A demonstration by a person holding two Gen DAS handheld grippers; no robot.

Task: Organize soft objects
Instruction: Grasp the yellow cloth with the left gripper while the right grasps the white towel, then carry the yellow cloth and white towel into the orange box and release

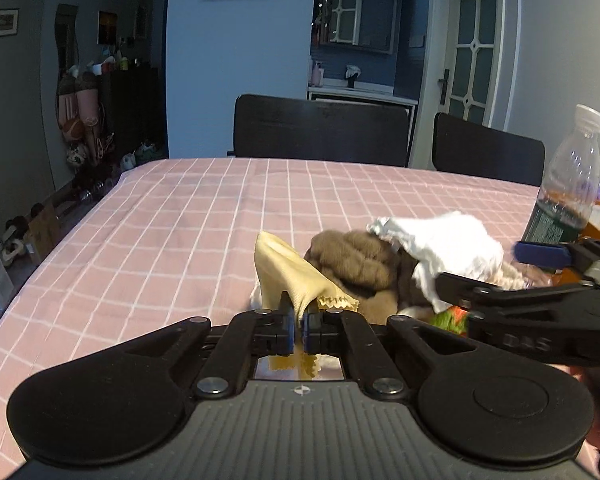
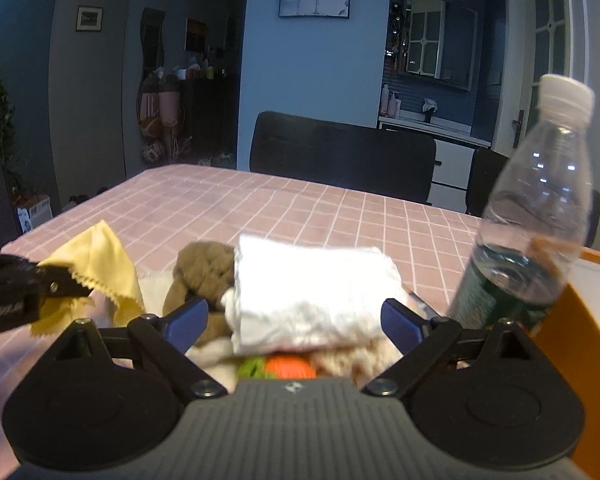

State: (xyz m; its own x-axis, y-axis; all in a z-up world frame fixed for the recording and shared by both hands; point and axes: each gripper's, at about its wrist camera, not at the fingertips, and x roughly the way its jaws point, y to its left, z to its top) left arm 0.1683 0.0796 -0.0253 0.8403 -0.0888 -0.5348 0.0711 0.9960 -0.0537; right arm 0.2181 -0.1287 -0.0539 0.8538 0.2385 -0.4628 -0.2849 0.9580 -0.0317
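Observation:
My left gripper (image 1: 299, 322) is shut on a yellow cloth (image 1: 288, 272) with a zigzag edge, lifted just left of a pile of soft things. The cloth also shows in the right wrist view (image 2: 96, 256), held by the left gripper (image 2: 66, 284). The pile holds a brown plush toy (image 1: 356, 258), a white cloth (image 1: 444, 248) on top, and an orange and green knitted piece (image 2: 288, 366). My right gripper (image 2: 296, 320) is open, its blue pads on either side of the white cloth (image 2: 308, 292). It also reaches in from the right in the left wrist view (image 1: 496, 272).
A clear plastic water bottle (image 2: 536, 216) stands right of the pile, beside an orange box (image 2: 580, 316). The pink checked tablecloth (image 1: 204, 216) covers the table. Two dark chairs (image 1: 320, 128) stand at the far edge.

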